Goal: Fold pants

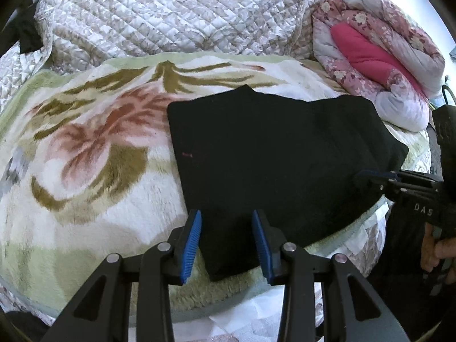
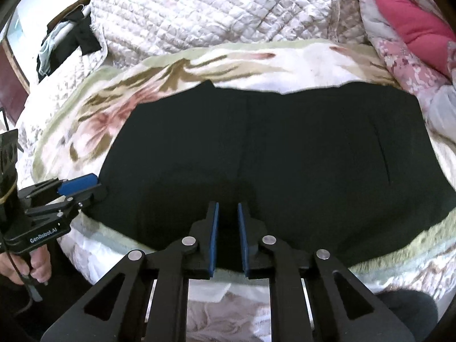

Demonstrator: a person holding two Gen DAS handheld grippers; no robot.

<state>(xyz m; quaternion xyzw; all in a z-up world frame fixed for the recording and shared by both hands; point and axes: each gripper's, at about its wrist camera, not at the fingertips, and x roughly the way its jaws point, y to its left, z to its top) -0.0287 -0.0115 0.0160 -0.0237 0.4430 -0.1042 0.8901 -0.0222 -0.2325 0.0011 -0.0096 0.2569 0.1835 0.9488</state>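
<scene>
Your left gripper [image 1: 226, 242] released, blue pads straddling the near left corner of the black pants [image 1: 273, 154], your right gripper [image 2: 228, 238] narrowed over their near edge, grip unclear, pants folded flat on the floral blanket [image 1: 85, 148], quilt [image 1: 171, 11] beyond it

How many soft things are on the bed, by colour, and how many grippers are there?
Black pants: 1
Flowery fleece blanket: 1
White quilt: 1
Pink flowery duvet: 1
Grippers: 2, left gripper and right gripper
Total: 6
</scene>
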